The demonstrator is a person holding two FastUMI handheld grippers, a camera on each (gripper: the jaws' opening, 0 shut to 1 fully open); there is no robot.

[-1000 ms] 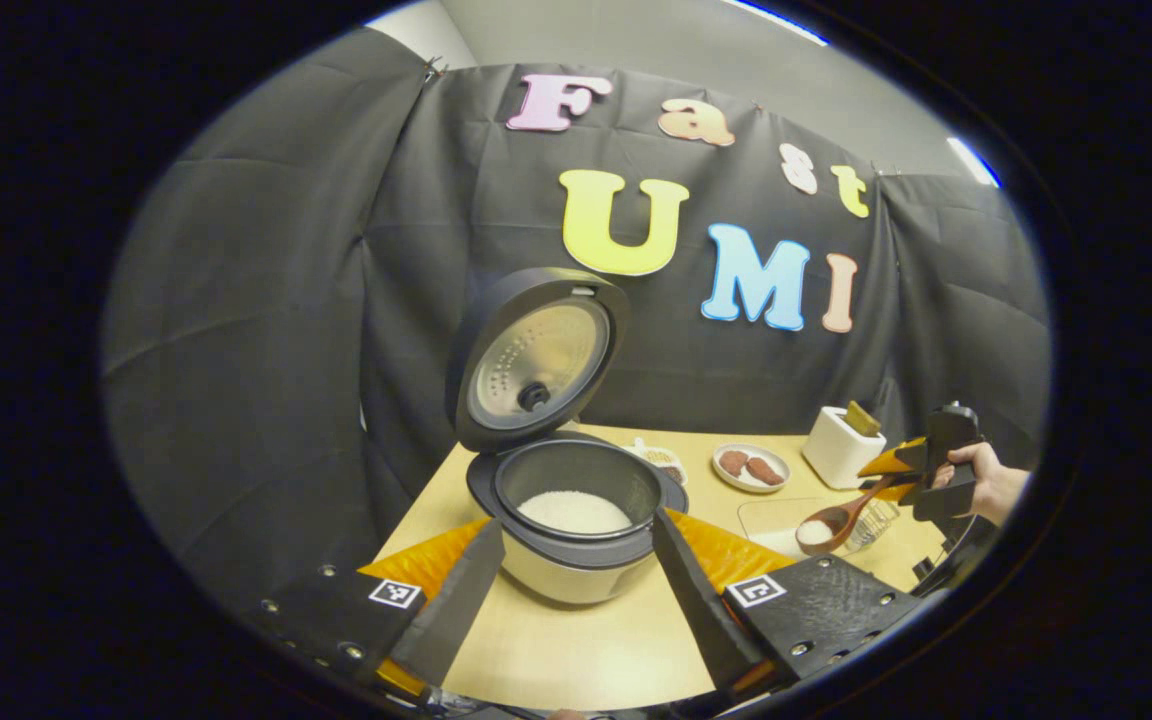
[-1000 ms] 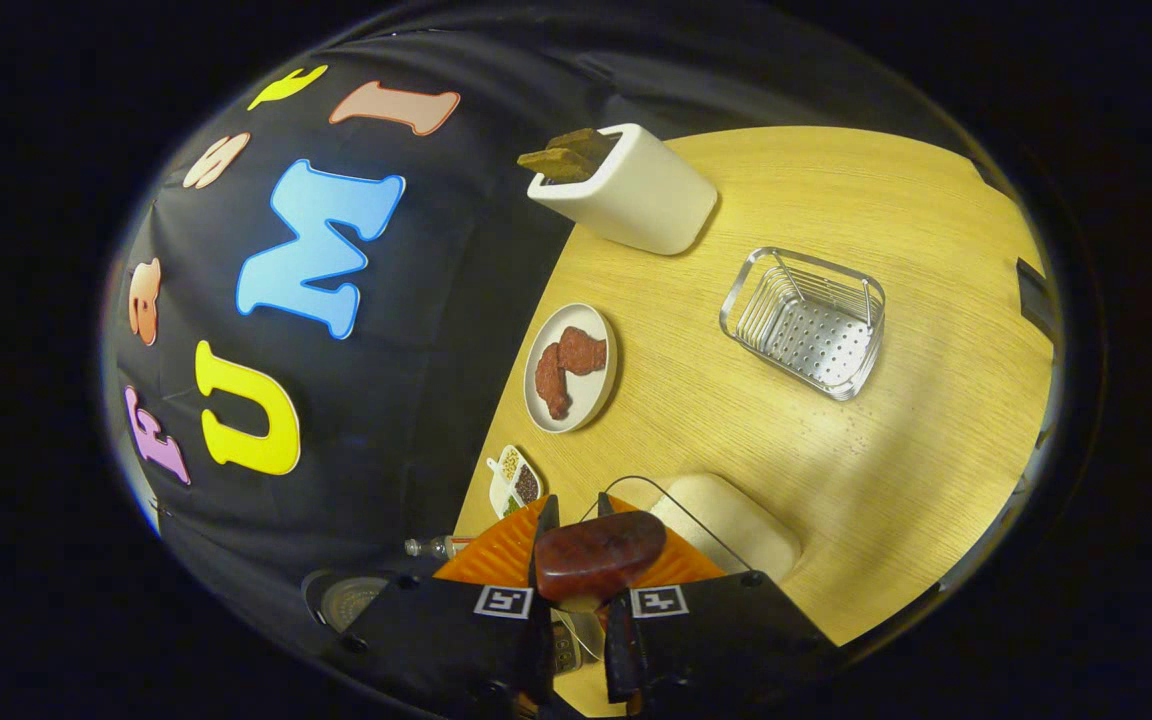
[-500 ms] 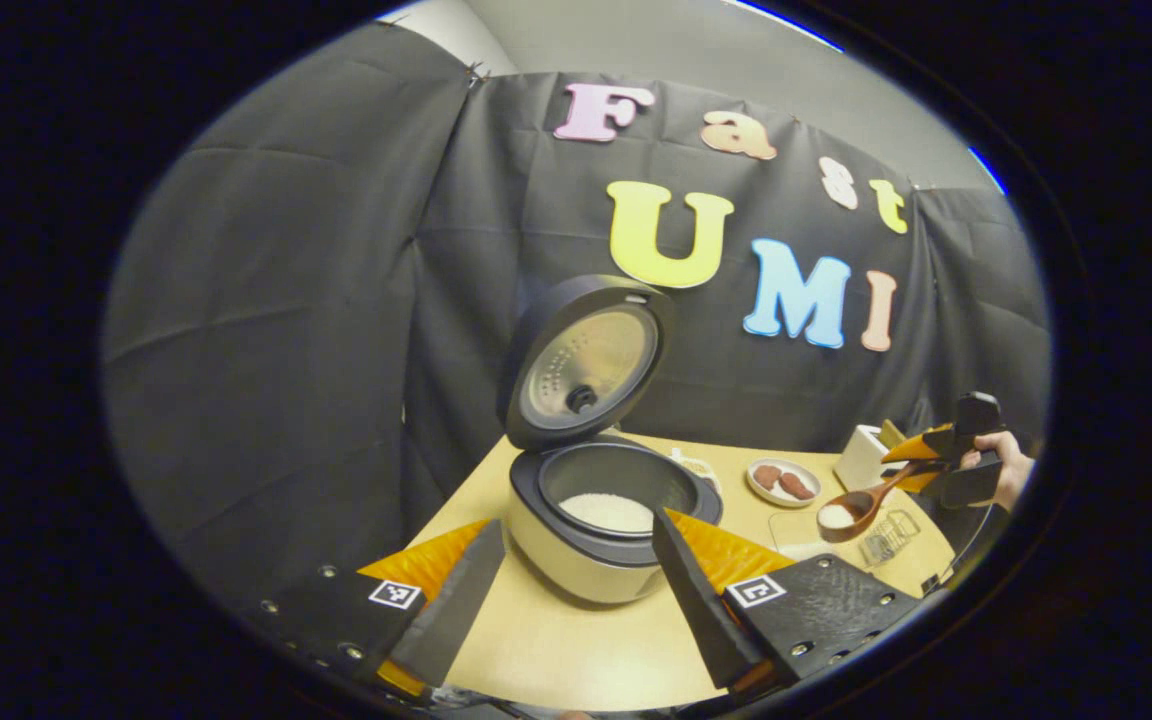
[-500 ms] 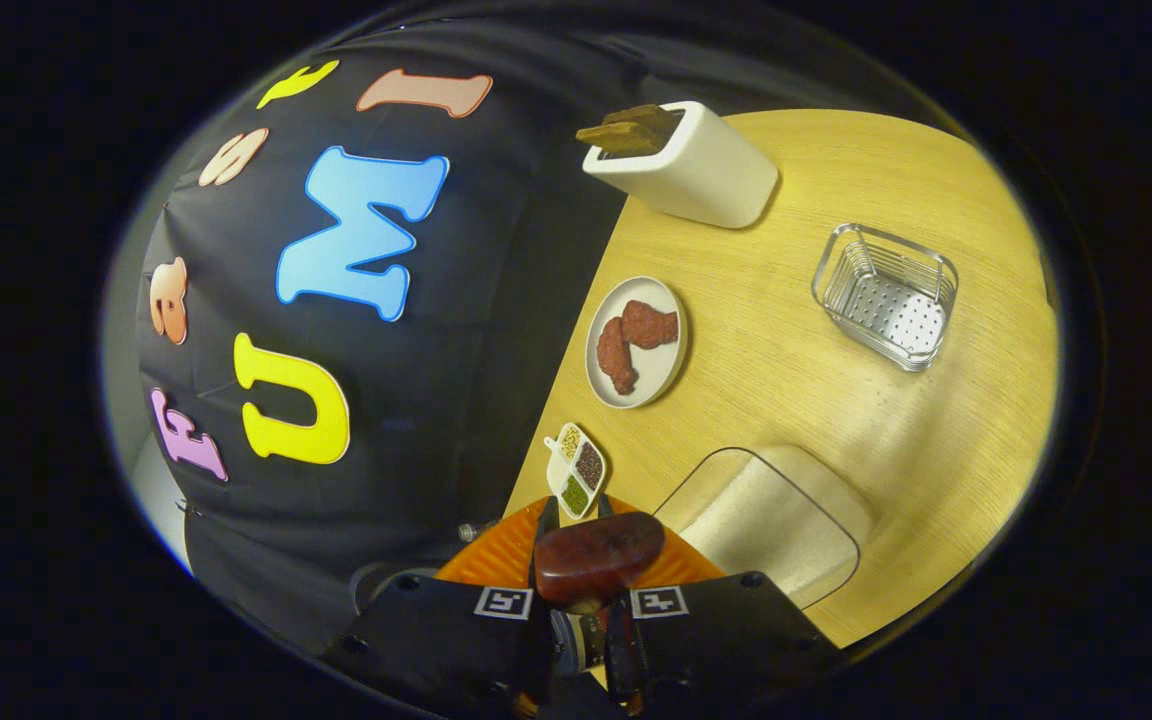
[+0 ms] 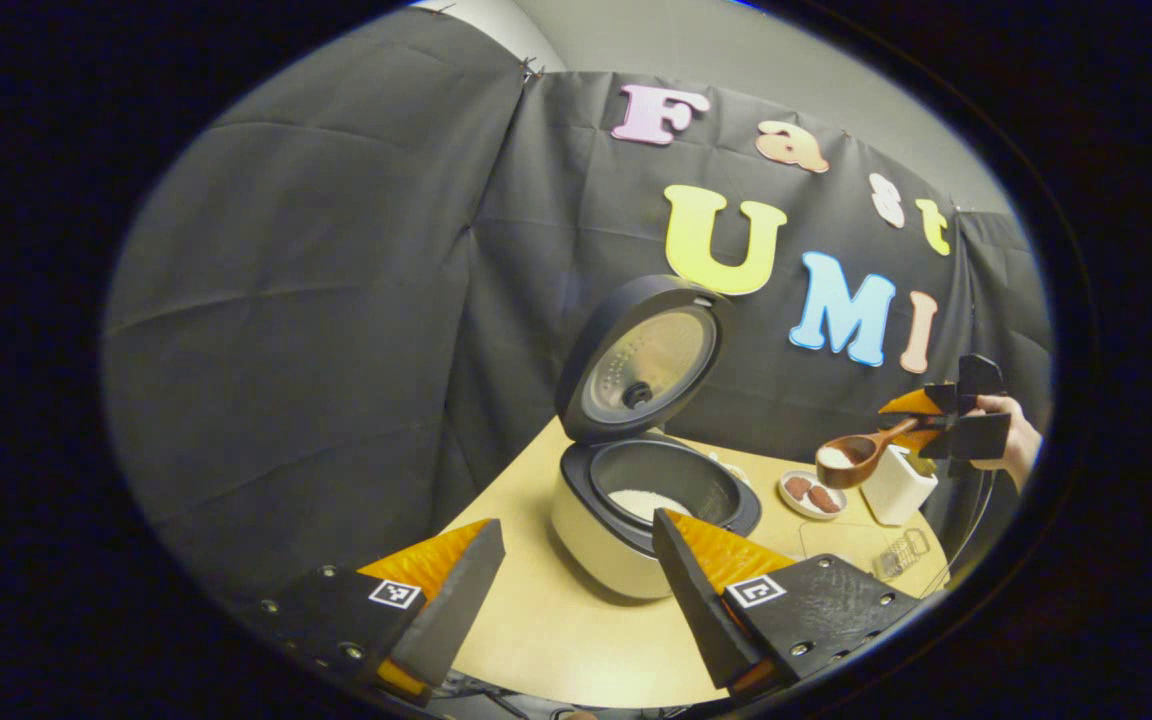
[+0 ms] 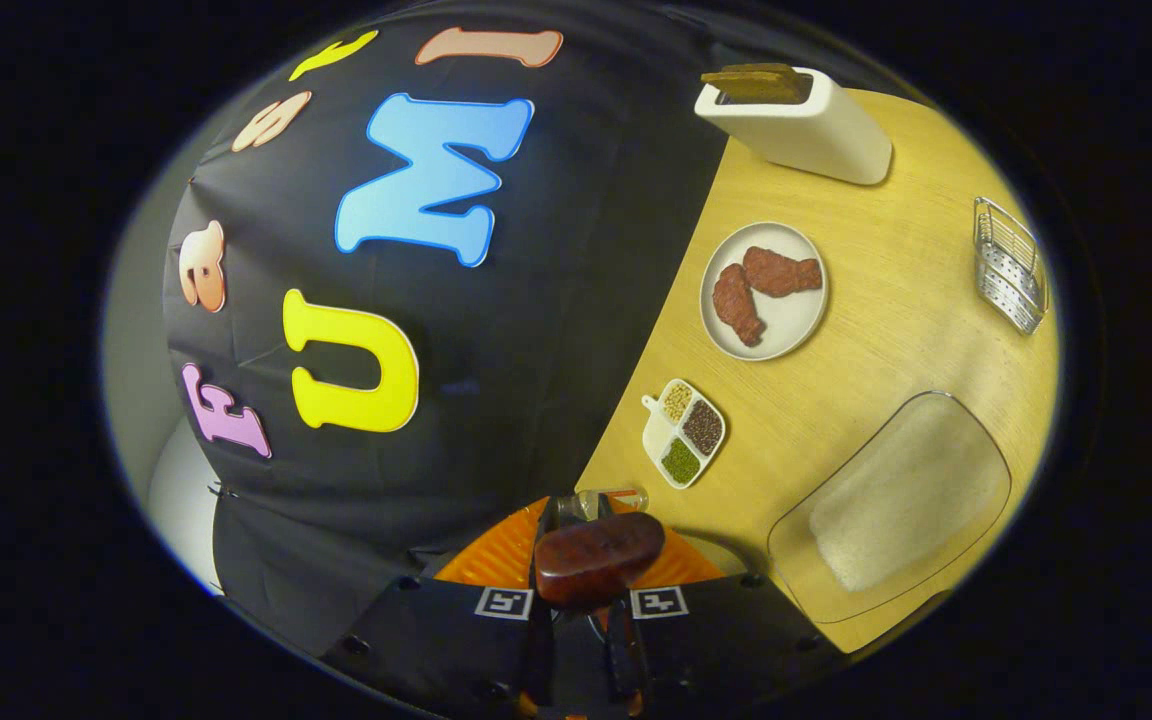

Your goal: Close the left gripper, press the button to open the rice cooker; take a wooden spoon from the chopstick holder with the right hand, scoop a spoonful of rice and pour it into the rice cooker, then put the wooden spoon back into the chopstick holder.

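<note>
The rice cooker (image 5: 626, 530) stands on the wooden table (image 5: 536, 620) with its lid (image 5: 644, 358) up and white rice in its pot. My left gripper (image 5: 576, 522) is open, low in front of the cooker, with nothing between its fingers. Far to the right, a hand (image 5: 1021, 445) holds my right gripper (image 5: 921, 425) in the air, shut on the handle of the wooden spoon (image 5: 851, 458), whose bowl carries rice. In the right gripper view the spoon's handle end (image 6: 598, 558) sits clamped in my right gripper (image 6: 576, 510). The wire chopstick holder (image 6: 1011, 265) stands empty.
A clear tray of rice (image 6: 901, 505) lies near the table's front. A plate with brown pieces (image 6: 764, 290), a small divided dish (image 6: 684, 432) and a white toaster-like box with brown slices (image 6: 796, 125) stand along the back. The black cloth wall closes off the rear.
My right gripper has lifted the rice-filled spoon up from the tray and carried it toward the cooker. My left gripper has drawn back and swung left, still open.
</note>
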